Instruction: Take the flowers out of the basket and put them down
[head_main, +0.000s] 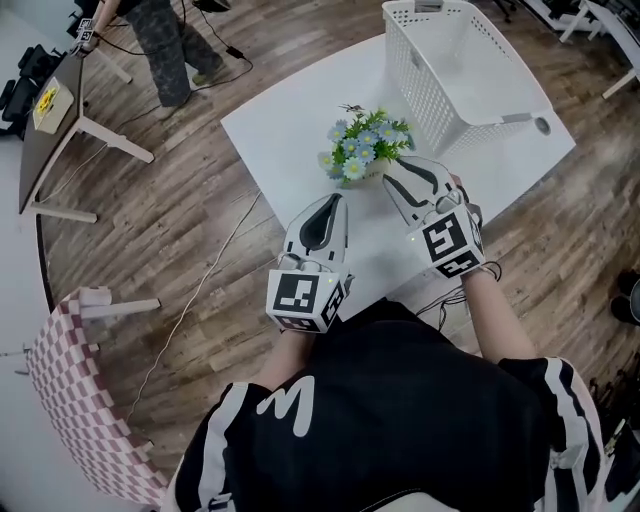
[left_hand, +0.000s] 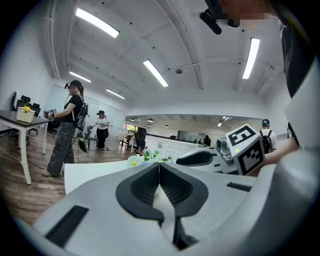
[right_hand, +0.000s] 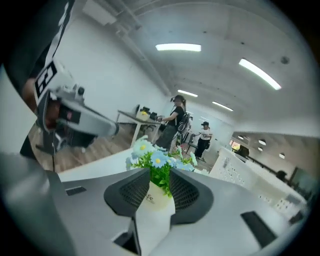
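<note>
A small white pot of blue and white flowers stands on the white table, just in front of the white lattice basket. My right gripper reaches the pot from the near side. In the right gripper view the pot sits between the wide-spread jaws of the right gripper, and the pads show no clear press on it. My left gripper hovers to the left of the flowers, shut with nothing in it. From the left gripper view the flowers show past the closed tips of the left gripper.
The basket fills the table's far right corner. A dark desk and a standing person are at the far left. A pink checked chair stands near left. A cable trails over the wood floor.
</note>
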